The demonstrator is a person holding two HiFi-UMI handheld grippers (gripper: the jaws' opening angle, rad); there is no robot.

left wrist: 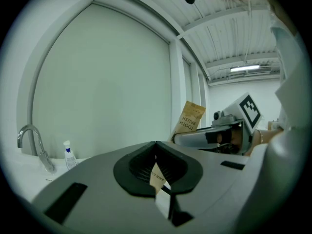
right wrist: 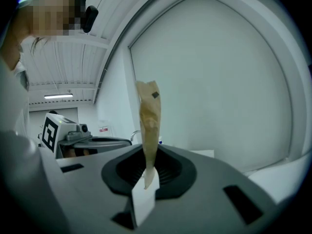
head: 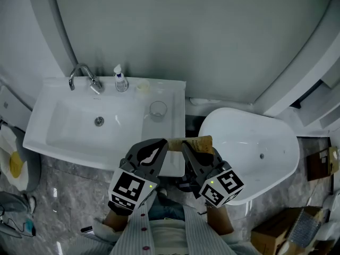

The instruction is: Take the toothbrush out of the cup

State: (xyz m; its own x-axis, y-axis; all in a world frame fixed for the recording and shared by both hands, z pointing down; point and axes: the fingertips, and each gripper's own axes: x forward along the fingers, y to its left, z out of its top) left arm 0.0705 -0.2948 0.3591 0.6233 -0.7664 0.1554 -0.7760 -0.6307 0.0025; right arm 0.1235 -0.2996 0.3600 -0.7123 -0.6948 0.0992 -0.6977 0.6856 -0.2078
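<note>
**Fixtures.** A white ceramic washbasin (head: 64, 126) with a chrome tap stands next to a white oval toilet (head: 249, 147).

**Tools.** The left gripper (head: 161, 144) and right gripper (head: 187, 146) meet tip to tip off the basin's front right corner. Both have their jaws together on paper.

**Packet.** The right gripper clamps the lower edge of a brown kraft-paper packet (right wrist: 148, 116) printed "TOOTH BRUSH". The packet stands upright out of the jaws.

**Cup.** A clear glass cup (head: 158, 110) stands on the basin's flat ledge, right of the bowl and well apart from both tools. From above it looks empty. No toothbrush is visible anywhere (the print suggests one is inside the packet, but that is only an inference).

**Scrap.** The left gripper pinches a small pale printed paper scrap (left wrist: 157, 178). Whether it is attached to the packet cannot be told.

**Hazards.**
1. If the tools pull apart, the paper may give suddenly. The contents could then drop to the floor or towards the toilet, as the packet is not held over the basin.
2. The right grip is on a thin edge only, so the packet could slide free.
3. Neither tool can take anything from the cup while both are occupied.
4. Reaching in with the packet held risks toppling the light glass into the bowl.
</note>
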